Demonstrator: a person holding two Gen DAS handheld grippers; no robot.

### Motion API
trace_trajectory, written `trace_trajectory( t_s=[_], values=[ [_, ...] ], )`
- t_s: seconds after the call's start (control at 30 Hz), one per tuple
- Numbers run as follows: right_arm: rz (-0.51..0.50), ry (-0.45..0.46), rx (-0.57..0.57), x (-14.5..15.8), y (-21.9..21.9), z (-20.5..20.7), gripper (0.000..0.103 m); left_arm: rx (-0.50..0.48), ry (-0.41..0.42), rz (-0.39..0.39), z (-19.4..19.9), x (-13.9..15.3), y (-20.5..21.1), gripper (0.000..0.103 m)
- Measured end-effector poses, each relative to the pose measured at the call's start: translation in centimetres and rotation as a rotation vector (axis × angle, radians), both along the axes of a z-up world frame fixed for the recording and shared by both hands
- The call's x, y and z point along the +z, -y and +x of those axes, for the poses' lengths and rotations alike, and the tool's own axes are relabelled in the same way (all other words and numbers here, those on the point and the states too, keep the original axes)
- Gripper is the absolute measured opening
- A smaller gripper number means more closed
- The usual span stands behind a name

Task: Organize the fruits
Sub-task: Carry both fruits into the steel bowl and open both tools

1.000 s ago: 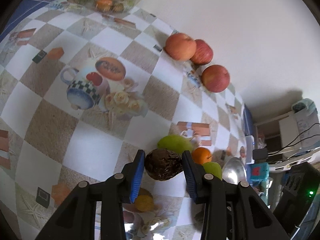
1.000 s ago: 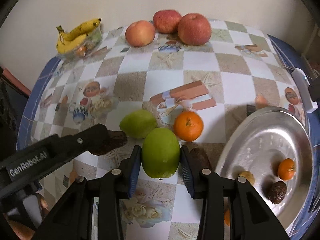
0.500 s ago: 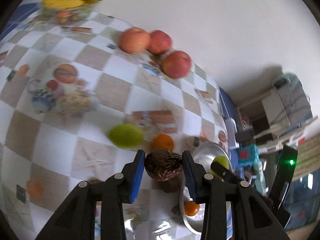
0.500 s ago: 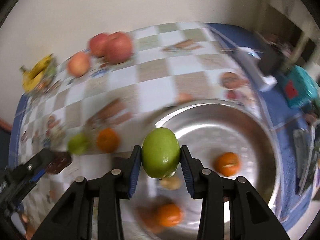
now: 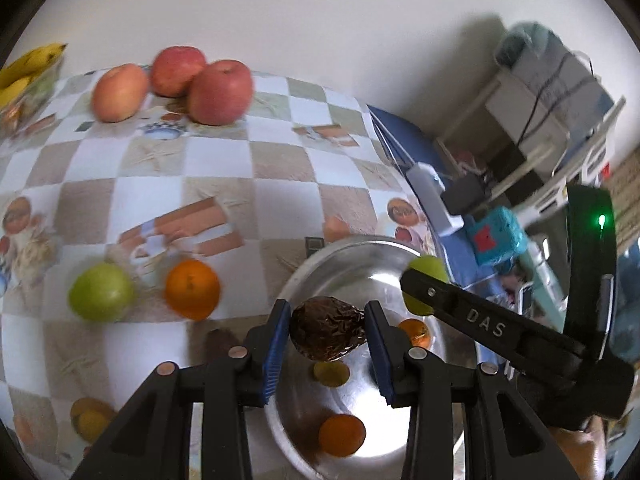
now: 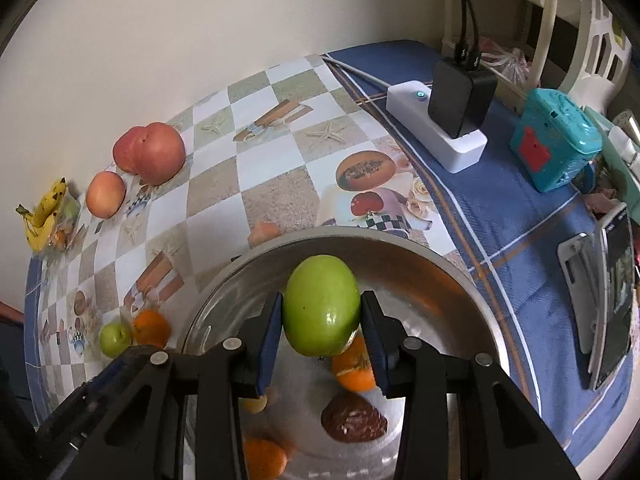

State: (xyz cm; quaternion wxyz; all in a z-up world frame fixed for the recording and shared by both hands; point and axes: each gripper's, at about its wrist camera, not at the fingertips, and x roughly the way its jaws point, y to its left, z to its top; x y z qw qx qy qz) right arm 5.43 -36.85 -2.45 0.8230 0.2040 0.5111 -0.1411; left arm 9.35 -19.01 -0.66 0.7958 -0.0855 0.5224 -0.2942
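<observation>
The left gripper (image 5: 326,344) is clamped on a wrinkled dark fruit (image 5: 327,334), held above the near-left part of the metal bowl (image 5: 304,280). The right gripper (image 6: 320,332) is clamped on a green apple (image 6: 322,310) over the bowl's middle — with an orange (image 6: 354,372) and another dark fruit (image 6: 354,422) lying beneath it at about 5 o'clock. To finish well, I would lower each fruit close to a bare patch of metal before easing the fingers apart, one side at a time, so nothing drops onto the fruit below. Farther out at 9 o'clock, a small green fruit (image 5: 102,297) and an orange on the cloth (image 5: 193,295) wait on the table (image 5: 280,184), the red apples (image 5: 220,92) beyond.
</observation>
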Motion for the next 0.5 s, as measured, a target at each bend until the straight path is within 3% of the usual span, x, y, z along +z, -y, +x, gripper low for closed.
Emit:
trace_trajectory(
  t_s=[0.5],
  values=[
    [0.011, -0.051, 0.014, -3.3, 0.6, 1.0, 0.041, -0.063, -0.014, 0.108, -0.1, -4.1, 3.3, 0.041]
  ],
)
